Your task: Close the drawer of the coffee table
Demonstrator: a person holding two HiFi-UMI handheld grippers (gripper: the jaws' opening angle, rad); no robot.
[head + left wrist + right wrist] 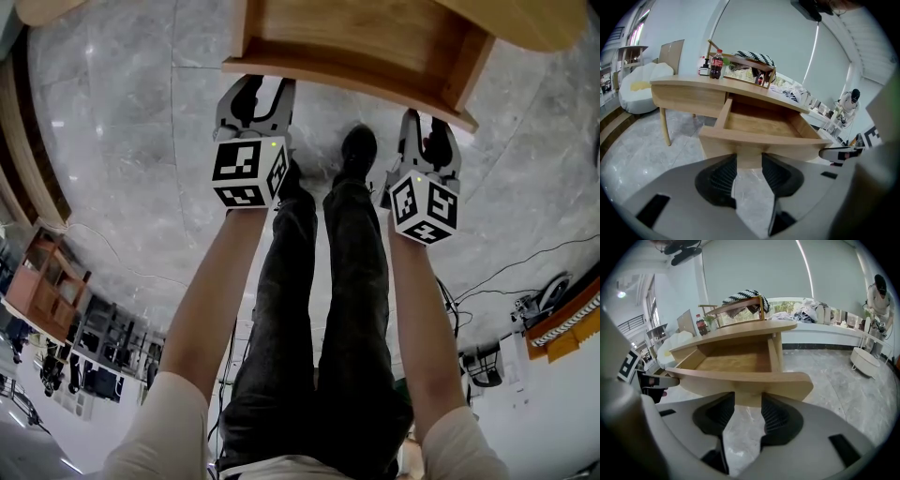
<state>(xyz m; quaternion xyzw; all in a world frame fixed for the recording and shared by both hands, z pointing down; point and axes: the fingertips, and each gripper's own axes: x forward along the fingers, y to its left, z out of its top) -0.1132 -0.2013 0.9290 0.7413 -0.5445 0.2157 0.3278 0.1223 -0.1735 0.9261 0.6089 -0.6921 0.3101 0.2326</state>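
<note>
The coffee table's wooden drawer (pixel 356 47) stands pulled out and empty at the top of the head view. Its front panel (pixel 764 140) fills the middle of the left gripper view and shows again as the front panel (pixel 740 380) in the right gripper view. My left gripper (pixel 255 94) is just short of the panel's left part, jaws open, nothing between them. My right gripper (pixel 427 127) is just below the panel's right end, also open and empty. Whether either touches the wood I cannot tell. Both grippers point at the panel: left gripper (pixel 749 161), right gripper (pixel 747 401).
The tabletop (pixel 689 83) carries a cola bottle (pixel 716 64) and a wooden tray (pixel 750 61) with striped cloth. A white beanbag (pixel 640 86) sits left. The person's legs and black shoe (pixel 359 150) stand between the grippers. Another person (pixel 879 296) stands far right. Cables (pixel 525 262) lie on the marble floor.
</note>
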